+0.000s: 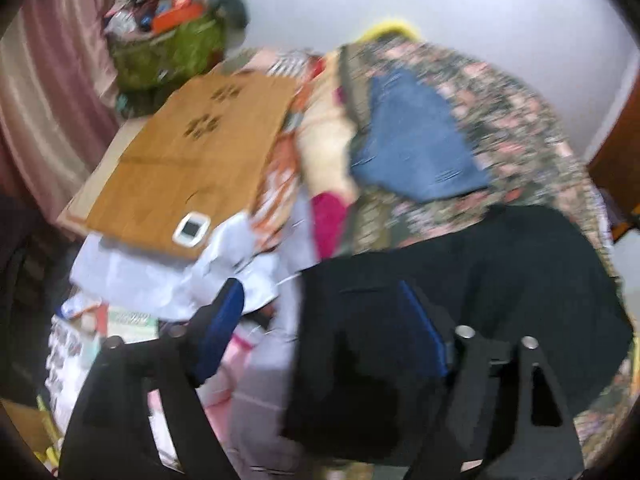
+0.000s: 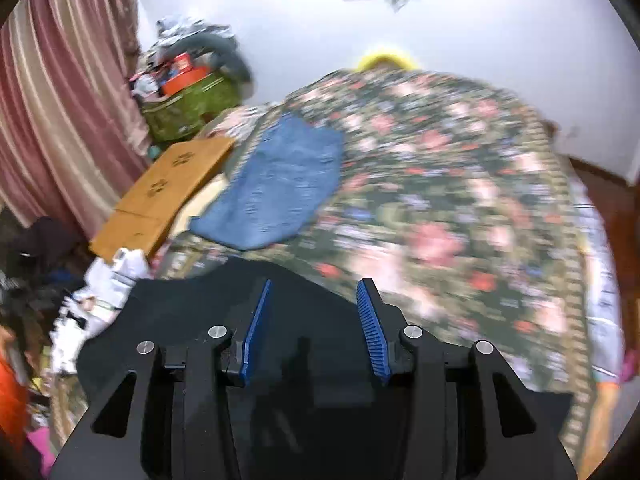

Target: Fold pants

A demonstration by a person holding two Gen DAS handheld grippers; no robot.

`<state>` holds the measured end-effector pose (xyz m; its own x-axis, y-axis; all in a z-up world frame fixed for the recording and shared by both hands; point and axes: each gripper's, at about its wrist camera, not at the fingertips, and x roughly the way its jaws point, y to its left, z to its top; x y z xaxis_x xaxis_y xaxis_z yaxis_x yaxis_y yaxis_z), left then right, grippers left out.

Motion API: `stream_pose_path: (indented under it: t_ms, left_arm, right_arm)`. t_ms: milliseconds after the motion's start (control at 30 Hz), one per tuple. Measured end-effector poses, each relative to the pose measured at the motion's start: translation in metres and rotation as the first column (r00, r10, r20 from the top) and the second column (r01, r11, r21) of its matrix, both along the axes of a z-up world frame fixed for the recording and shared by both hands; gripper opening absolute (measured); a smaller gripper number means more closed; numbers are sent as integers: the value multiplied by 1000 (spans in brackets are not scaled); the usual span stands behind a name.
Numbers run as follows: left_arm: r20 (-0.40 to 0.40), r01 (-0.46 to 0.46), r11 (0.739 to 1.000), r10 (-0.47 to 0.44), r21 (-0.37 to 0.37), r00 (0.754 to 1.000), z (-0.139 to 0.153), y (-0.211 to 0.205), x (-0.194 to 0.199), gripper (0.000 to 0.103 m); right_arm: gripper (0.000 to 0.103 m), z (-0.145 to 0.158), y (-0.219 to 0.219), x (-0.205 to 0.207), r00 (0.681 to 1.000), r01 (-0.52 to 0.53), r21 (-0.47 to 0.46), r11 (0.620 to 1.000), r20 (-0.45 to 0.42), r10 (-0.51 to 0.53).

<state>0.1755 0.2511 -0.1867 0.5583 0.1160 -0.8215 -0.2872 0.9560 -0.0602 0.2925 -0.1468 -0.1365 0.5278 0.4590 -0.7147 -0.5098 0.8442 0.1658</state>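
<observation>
Black pants [image 1: 500,280] lie on a floral bedspread [image 2: 440,184], at its near edge; they also show in the right wrist view [image 2: 224,304]. My left gripper [image 1: 320,312] is open, its blue pads wide apart, with the left edge of the black pants between them. My right gripper [image 2: 314,320] is open and empty, held just above the black pants. Folded blue jeans [image 2: 280,184] lie farther back on the bedspread, also in the left wrist view [image 1: 412,144]. Both views are blurred by motion.
A flat cardboard sheet [image 1: 192,152] lies left of the bed with a small white device [image 1: 191,229] on it. White cloth and papers [image 1: 168,276] pile below it. A green basket of clutter [image 2: 188,108] stands by the pink curtain [image 2: 60,120].
</observation>
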Motion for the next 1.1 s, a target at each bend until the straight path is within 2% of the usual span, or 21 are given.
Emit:
stream_pose_path:
  t_ms: [133,200,367,467,567,733,833,1000,1100]
  left_arm:
    - [11,91,995,-91,-43,996,12,-41,13,81]
    - [-4,129,990,-130,-56,992,9,-61,22,81]
    - [-79,176,984,-178,-28,981,-15,-102,39,81]
    - [-147,182,983,-185,-35,972,-38,-115,44,81]
    - [-203,185,982,-190,-47,961,-60,-124,45,83]
    - [-212,190,981,-177,42,961,-60,-134,43,88]
    - [-216,193,979,-175,65,961,-60,-136,43,89]
    - [-209,174,984,-160,47,965,-61,-132,43,92]
    - [-206,167,985,-156,38,966,-62,-131,43,92]
  right_arm:
    - [50,5,-60,-21,994,99,-58,993,51,-96]
    - [50,0,-91,-27,987,159,-70,985,44,-157]
    - [50,-37,-159,-40,952,296,-103,950,-46,-302]
    - [50,-63,-186,-50,930,336,-104,936,-119,-347]
    - [50,-88,-202,-59,905,370,-84,925,-191,-380]
    - [50,-123,-216,-66,860,417,-15,909,-317,-400]
    - [50,-133,-220,-64,851,437,17,900,-333,-406]
    - [50,-142,-219,-45,854,421,29,906,-348,-386]
    - [41,-149,-218,-39,850,411,13,912,-368,-377]
